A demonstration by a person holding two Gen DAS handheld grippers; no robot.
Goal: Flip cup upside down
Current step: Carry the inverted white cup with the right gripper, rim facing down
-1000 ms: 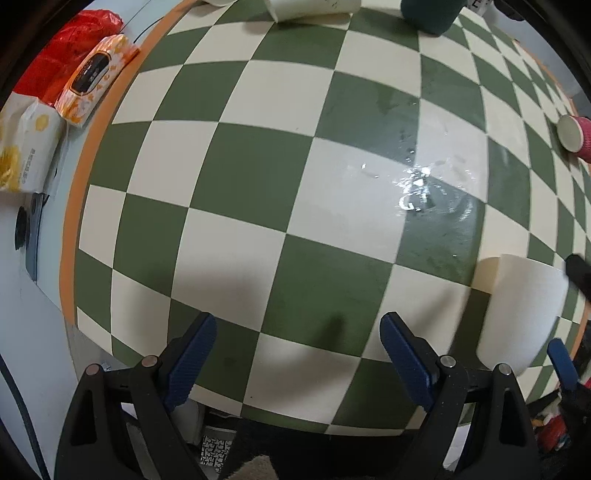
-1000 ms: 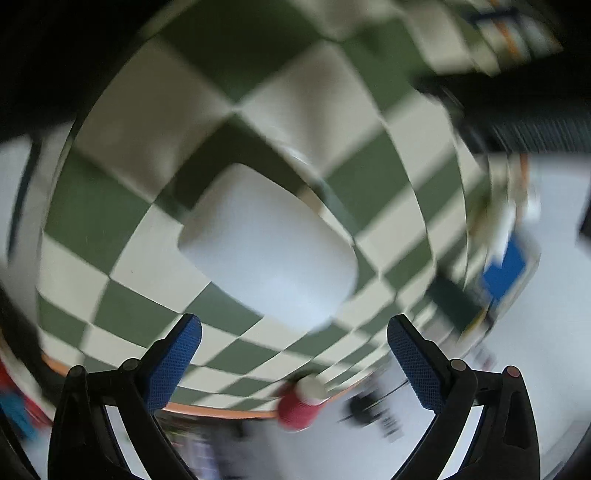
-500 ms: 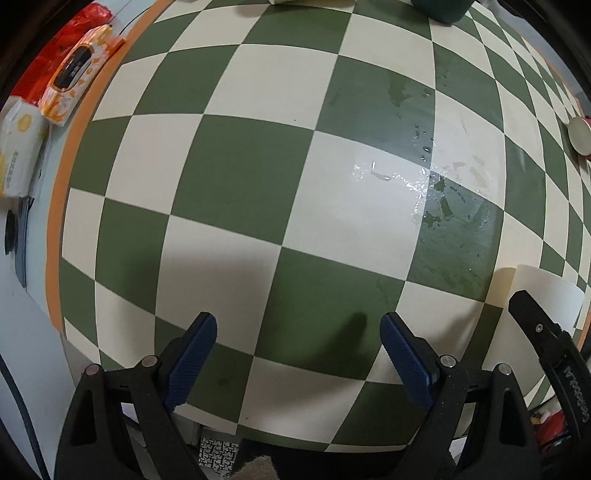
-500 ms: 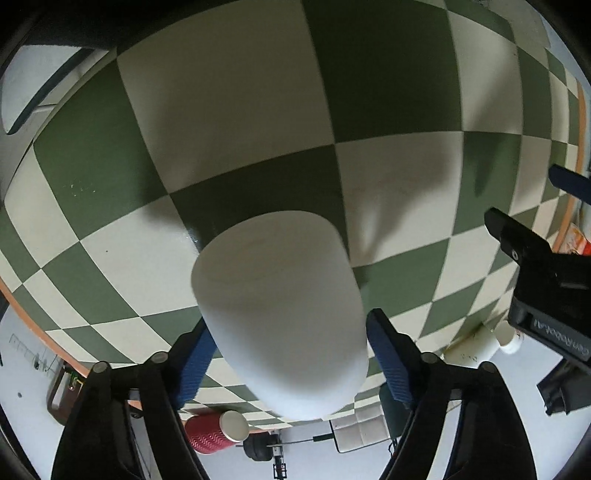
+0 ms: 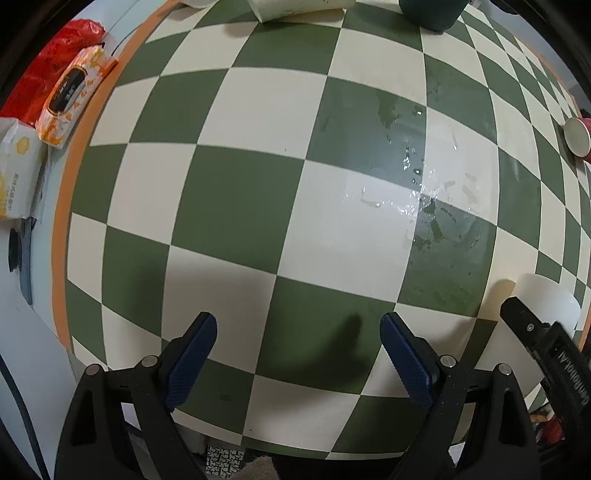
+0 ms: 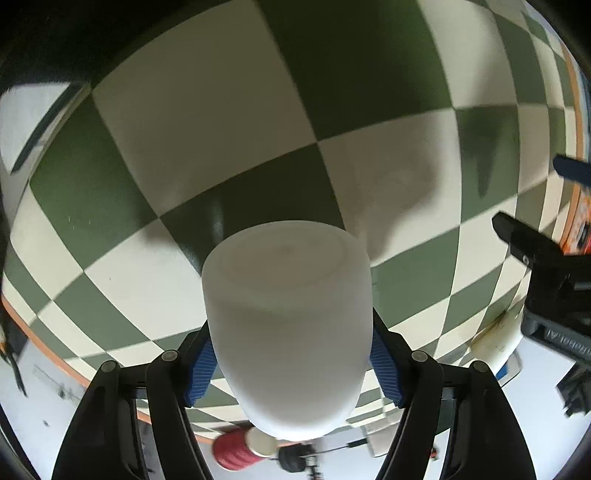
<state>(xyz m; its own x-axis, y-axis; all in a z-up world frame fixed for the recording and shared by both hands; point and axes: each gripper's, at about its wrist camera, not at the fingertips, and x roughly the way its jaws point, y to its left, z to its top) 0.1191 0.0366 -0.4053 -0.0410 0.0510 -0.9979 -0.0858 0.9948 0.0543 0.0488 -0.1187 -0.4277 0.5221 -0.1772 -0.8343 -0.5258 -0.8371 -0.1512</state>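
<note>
A white cup [image 6: 288, 325] fills the middle of the right wrist view, its flat closed end toward the camera. My right gripper [image 6: 290, 365] is shut on the cup, with a blue pad pressed against each side. The cup also shows at the right edge of the left wrist view [image 5: 546, 299], partly hidden by the right gripper's black body. My left gripper [image 5: 295, 354] is open and empty, hovering over the green-and-cream checkered table [image 5: 236, 177].
A wet patch [image 5: 432, 206] lies on the table right of centre. A red cup [image 5: 580, 136] lies at the far right, a dark green cup [image 5: 432, 14] and a white cup [image 5: 295, 7] at the far edge. Tissue packs [image 5: 70, 96] sit left.
My right gripper has closed from wide open onto the white cup. The right wrist view has swung around. The left gripper has stayed open and nearly still.
</note>
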